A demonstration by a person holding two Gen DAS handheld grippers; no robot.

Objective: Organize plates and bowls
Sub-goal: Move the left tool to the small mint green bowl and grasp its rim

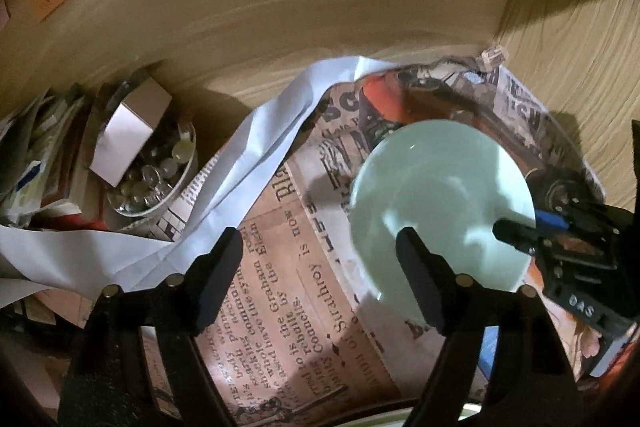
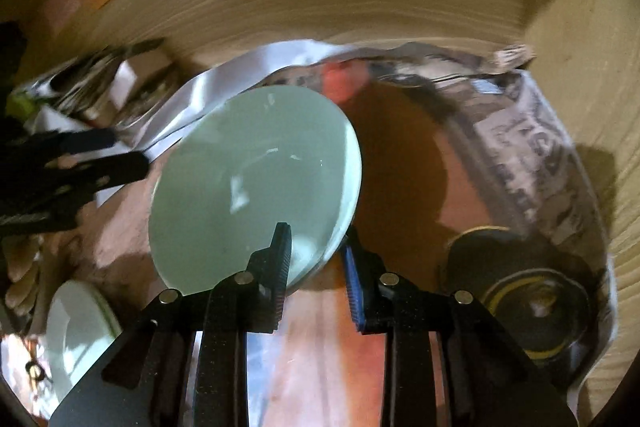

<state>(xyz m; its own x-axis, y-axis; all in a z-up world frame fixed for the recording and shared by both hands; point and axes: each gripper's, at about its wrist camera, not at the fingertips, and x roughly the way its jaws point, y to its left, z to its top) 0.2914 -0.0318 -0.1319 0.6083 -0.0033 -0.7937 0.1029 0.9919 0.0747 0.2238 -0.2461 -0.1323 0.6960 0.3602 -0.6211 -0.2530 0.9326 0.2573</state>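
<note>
The printed paper [image 1: 288, 291] lining the surface carries old newspaper type; in the left wrist view words such as "Strathroy", "is now", "the Graham" and "is to be built by" can be read, while the large headline letters near the top right of that frame are too cut up to make out. White letters "DAS" show on the body of the right hand-held gripper [image 1: 516, 227] at the right edge of the same frame. The pale green plate [image 2: 256, 183] sits at the centre of the right wrist view, tilted, its near rim clenched between the toothed black finger and the blue-edged finger of the right hand-held gripper [image 2: 316, 267]. In the left wrist view the left hand-held gripper [image 1: 316, 279] stands released with nothing between its fingers, one finger overlapping the plate's lower rim in the picture and the other over the newsprint. A second pale dish [image 2: 76, 335] is cut off at the lower left of the right wrist view. A glass bowl of beads [image 1: 156, 175] with a small box [image 1: 128, 131] lies at centre left of the left wrist view, beside a crumpled white sheet [image 1: 256, 147]. A dark round thing [image 2: 528, 303] at the lower right of the right wrist view is blurred and cannot be identified. Wood-grain walls [image 1: 560, 39] close the space behind and to the right, and bare newsprint lies open between the plate and the white sheet.
</note>
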